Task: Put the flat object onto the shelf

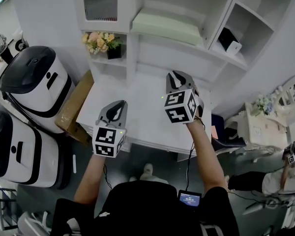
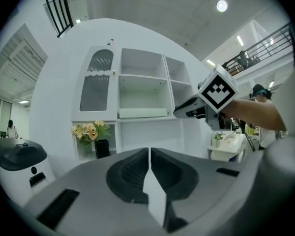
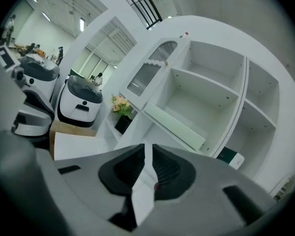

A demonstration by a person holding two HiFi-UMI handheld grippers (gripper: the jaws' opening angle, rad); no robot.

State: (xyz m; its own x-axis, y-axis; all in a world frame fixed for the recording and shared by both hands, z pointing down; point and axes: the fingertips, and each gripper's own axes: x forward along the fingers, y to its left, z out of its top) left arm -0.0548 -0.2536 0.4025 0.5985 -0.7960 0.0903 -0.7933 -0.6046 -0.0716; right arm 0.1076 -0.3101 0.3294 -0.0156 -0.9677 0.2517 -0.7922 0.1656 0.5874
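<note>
Already the flat object (image 1: 167, 27), a pale green pad, lies on the middle shelf (image 1: 209, 52) of the white cabinet, straight ahead of both grippers
Over the near edge of the white desk (image 1: 142, 122) the left gripper (image 1: 115, 113) hangs with its jaws pressed together and nothing between them; the right gripper (image 1: 178, 81) is held further forward, nearer the pad, its jaws likewise closed and empty. Ahead and to the left of the left gripper a bunch of flowers (image 1: 101, 41) stands in a black vase in a lower cubby; ahead and to the right of the right gripper a small black-and-white box (image 1: 230, 41) sits in a side compartment
</note>
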